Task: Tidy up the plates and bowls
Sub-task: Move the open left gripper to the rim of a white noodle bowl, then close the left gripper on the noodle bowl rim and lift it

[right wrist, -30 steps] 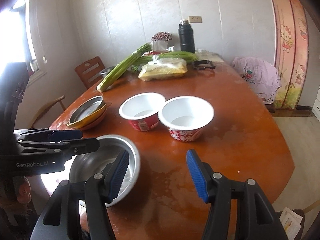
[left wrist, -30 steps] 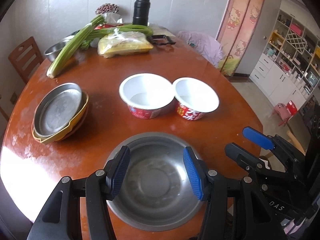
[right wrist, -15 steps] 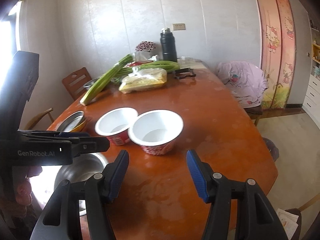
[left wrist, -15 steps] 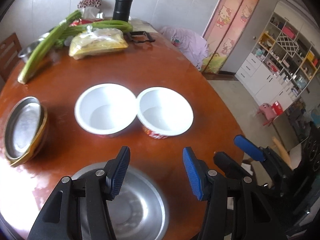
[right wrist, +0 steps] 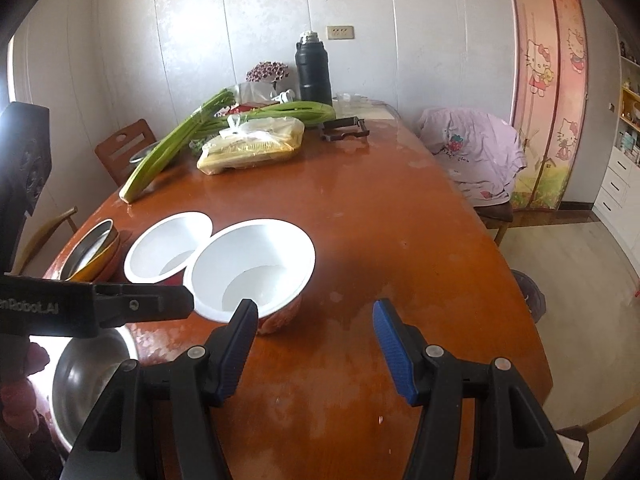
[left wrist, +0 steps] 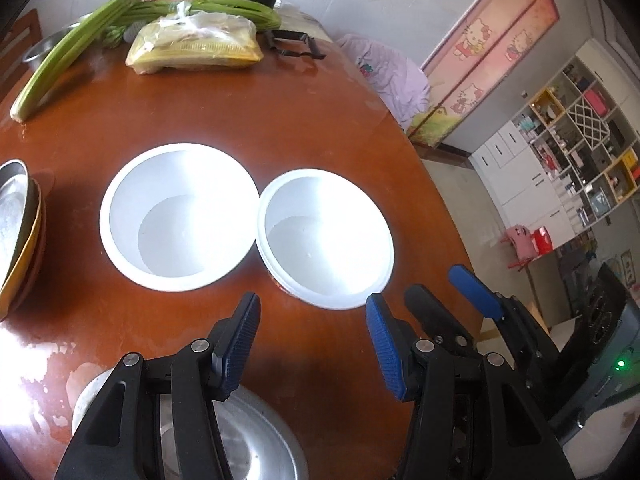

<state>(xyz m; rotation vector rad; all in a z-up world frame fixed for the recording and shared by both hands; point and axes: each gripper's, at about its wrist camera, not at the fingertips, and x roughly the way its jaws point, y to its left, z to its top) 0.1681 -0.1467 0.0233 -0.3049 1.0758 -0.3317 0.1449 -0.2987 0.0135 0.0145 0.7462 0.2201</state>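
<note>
Hovering with jaws apart and empty, both grippers face two white bowls on the worktop.

Nearest, the left gripper [left wrist: 310,316] hangs over a steel bowl [left wrist: 248,440], largely hidden under its fingers; the right gripper [right wrist: 312,322] stands over bare worktop [right wrist: 400,240], which runs free to the curved right edge. Just beyond, the left white bowl [left wrist: 178,216] and right white bowl [left wrist: 326,236] sit with rims touching. A stack of plates [left wrist: 18,232] is cut off at the left edge. Far off lie celery [right wrist: 172,148], a bagged packet [right wrist: 252,146] and a black flask [right wrist: 314,68].
</note>
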